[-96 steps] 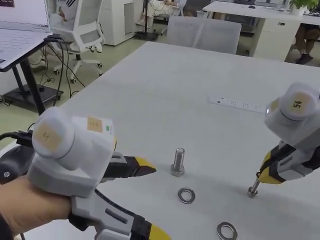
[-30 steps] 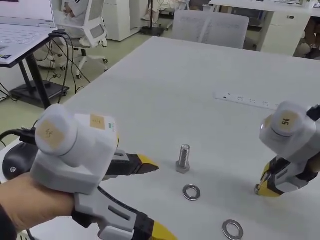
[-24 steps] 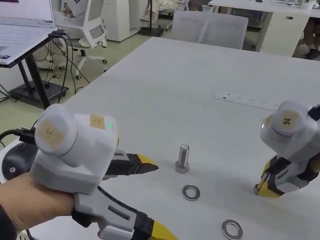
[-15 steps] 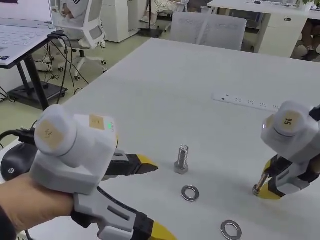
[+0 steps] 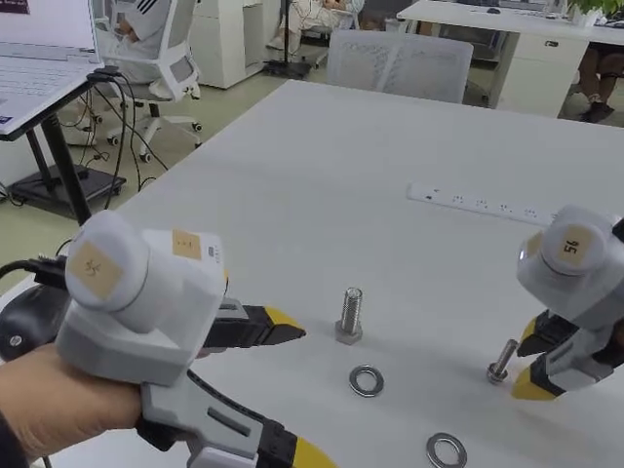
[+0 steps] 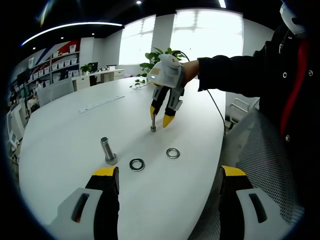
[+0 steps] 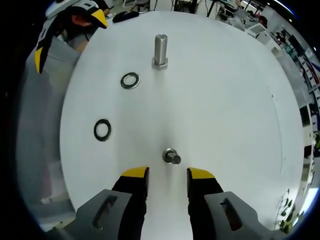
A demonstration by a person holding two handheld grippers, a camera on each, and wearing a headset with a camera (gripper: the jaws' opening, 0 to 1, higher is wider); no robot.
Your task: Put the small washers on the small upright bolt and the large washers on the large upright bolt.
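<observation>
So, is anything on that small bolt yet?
The small bolt has a bare tip, just ahead of the open right claw. Whether anything sits round its base is too small to tell.

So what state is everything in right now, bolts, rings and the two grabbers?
Large bolt: upright, bare.
Small bolt: upright, bare.
Washer by large bolt: flat on table.
Other washer: flat on table.
Left gripper: open, empty.
Right gripper: open, empty, near small bolt.

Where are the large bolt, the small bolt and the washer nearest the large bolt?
large bolt (image 5: 349, 310), head view, on its threaded shank.
small bolt (image 5: 503, 359), head view, on its shank.
washer nearest the large bolt (image 5: 354, 381), head view, on its left rim.
</observation>
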